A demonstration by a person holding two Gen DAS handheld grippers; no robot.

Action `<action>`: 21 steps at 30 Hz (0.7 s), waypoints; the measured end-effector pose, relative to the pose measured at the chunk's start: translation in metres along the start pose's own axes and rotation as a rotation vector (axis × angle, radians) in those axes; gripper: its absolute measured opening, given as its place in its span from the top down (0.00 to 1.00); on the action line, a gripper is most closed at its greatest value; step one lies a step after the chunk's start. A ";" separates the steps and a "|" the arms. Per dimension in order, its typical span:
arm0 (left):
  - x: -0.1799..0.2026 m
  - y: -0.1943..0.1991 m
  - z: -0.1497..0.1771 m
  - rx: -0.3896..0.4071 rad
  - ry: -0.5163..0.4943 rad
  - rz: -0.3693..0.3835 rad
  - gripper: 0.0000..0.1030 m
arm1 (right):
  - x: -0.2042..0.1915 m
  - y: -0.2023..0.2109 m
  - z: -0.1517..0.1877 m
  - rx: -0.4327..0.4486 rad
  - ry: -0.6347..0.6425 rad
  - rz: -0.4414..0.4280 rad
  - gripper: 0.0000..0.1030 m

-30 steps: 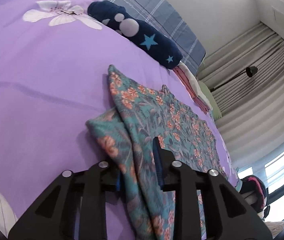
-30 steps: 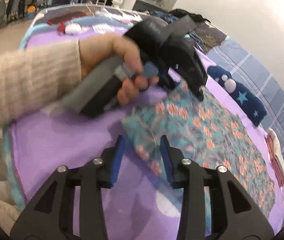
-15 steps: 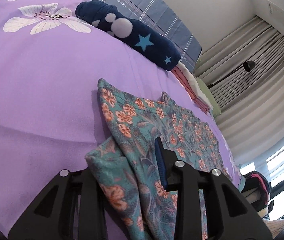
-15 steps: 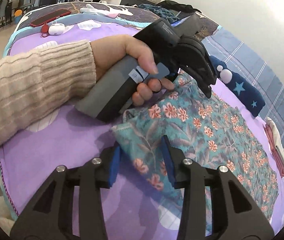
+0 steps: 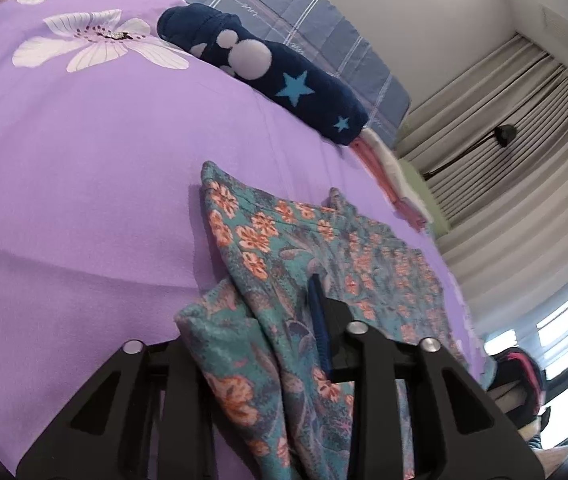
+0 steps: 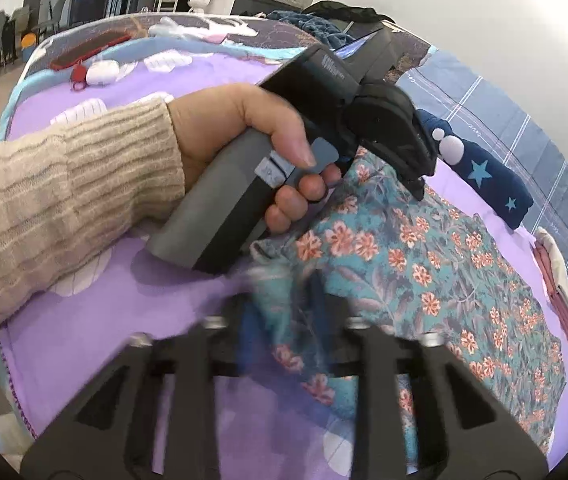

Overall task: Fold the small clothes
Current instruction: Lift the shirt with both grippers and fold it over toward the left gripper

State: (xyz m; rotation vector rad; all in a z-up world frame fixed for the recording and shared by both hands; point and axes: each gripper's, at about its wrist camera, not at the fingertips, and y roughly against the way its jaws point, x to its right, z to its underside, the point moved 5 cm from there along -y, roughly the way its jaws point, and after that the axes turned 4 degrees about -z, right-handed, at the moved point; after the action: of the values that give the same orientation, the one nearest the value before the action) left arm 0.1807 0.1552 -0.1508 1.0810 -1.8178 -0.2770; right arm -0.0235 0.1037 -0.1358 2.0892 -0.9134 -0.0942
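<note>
A teal floral garment [image 5: 363, 264] lies spread on the purple bedspread [image 5: 84, 168]. My left gripper [image 5: 268, 320] is shut on its near corner, and a fold of the cloth drapes over the left finger. In the right wrist view the same garment [image 6: 423, 248] lies across the bed. My right gripper [image 6: 280, 312] is blurred and has the garment's near edge between its fingers, which look closed on it. The left gripper [image 6: 415, 184], held in a hand with a beige sleeve, sits just above and behind it.
A folded navy garment with stars [image 5: 284, 80] and a pink and white folded stack [image 5: 387, 176] lie at the far side by a blue plaid pillow [image 5: 291, 16]. A red phone and a white case [image 6: 96, 68] lie at the bed's far left corner. Curtains hang at the right.
My left gripper has lifted the garment's corner, and cloth now covers its left finger. My right gripper moved forward onto the garment's near edge and its fingers came together on it.
</note>
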 end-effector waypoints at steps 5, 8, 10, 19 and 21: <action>0.016 0.002 -0.006 0.005 -0.022 -0.073 0.90 | 0.030 0.025 -0.001 0.067 -0.164 -0.106 0.92; 0.036 0.007 -0.012 0.023 -0.039 -0.063 0.91 | 0.045 0.044 0.000 0.127 -0.195 -0.097 0.92; 0.055 0.009 -0.017 0.031 -0.073 -0.070 0.91 | 0.058 0.059 0.002 0.170 -0.227 -0.101 0.92; 0.142 -0.008 -0.030 0.037 -0.173 -0.170 0.92 | 0.127 0.114 0.032 0.306 -0.413 -0.122 0.93; 0.162 -0.018 -0.029 0.038 -0.185 -0.191 0.93 | 0.145 0.123 0.045 0.322 -0.465 -0.118 0.93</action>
State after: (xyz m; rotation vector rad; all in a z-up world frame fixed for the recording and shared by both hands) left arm 0.1925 0.0273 -0.0468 1.2936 -1.8902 -0.4714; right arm -0.0042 -0.0659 -0.0417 2.4745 -1.1348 -0.5452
